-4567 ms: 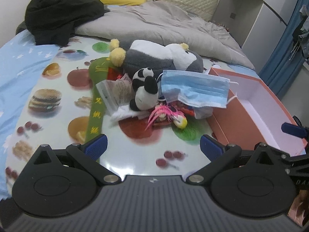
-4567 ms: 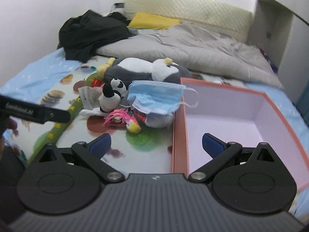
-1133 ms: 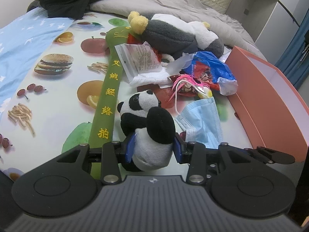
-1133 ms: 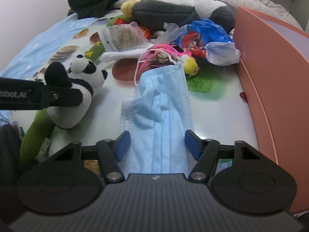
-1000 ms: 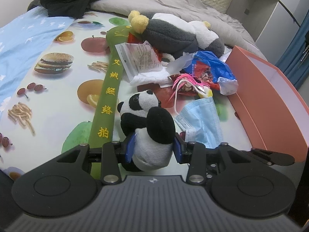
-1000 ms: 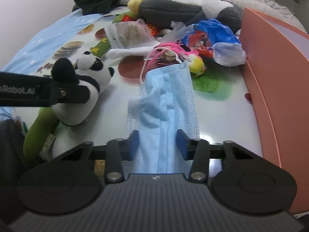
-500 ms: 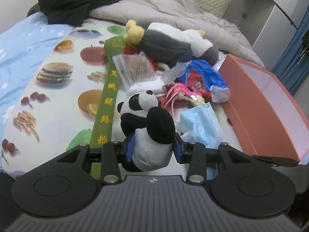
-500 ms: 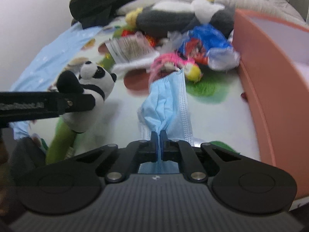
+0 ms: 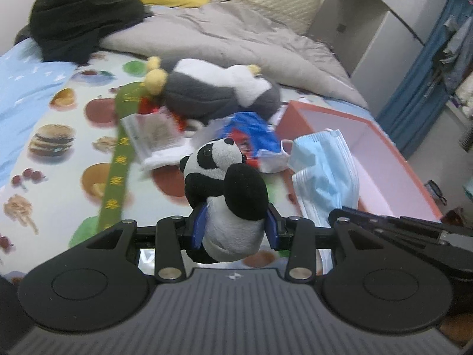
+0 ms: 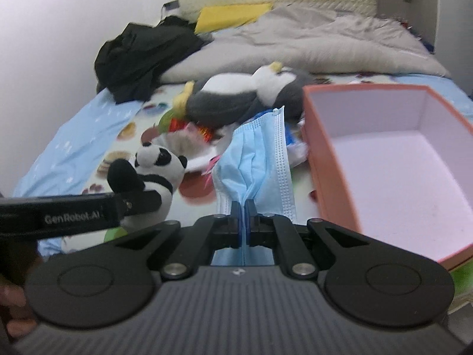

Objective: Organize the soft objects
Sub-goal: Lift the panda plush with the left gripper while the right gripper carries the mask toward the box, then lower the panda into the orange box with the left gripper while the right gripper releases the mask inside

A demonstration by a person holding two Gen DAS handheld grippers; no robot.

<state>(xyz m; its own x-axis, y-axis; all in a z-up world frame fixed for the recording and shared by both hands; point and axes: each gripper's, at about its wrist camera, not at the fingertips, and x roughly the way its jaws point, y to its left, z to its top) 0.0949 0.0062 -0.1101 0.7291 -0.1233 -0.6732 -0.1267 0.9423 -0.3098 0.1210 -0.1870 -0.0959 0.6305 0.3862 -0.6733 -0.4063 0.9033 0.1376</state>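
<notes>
Left gripper: the left gripper point(image 9: 233, 230) is pinching the small panda plush point(image 9: 227, 195) around its body, the blue pads pressing into both flanks, and is carrying it clear of the printed mat point(image 9: 59, 159).
Right gripper: the right gripper point(image 10: 243, 222) is pressed together on a fold of the blue face mask point(image 10: 257, 162); the rest of the mask is hanging bunched beyond the fingertips.
What has just changed: a second ago the mask was lying flat on the mat between spread jaws, and the panda was sitting low on the mat; the right jaws have since closed onto the mask, and both things are now riding higher, off the mat.
Where the things are: the panda is hovering near the middle of the mat, left of the mask; the mask is hanging just beside the near left wall of the orange box point(image 10: 319, 153).
Box: it is standing open and looks empty, its pale inside facing up, to the right of the pile.
Left behind: the large penguin plush point(image 9: 212, 91), the green embroidered strap point(image 9: 118, 165) and the blue wrapper point(image 9: 251, 133) are lying at the far side.
Meaning for the task: both pickups are looking secure, so the next step is probably carrying both right, over the box wall.
</notes>
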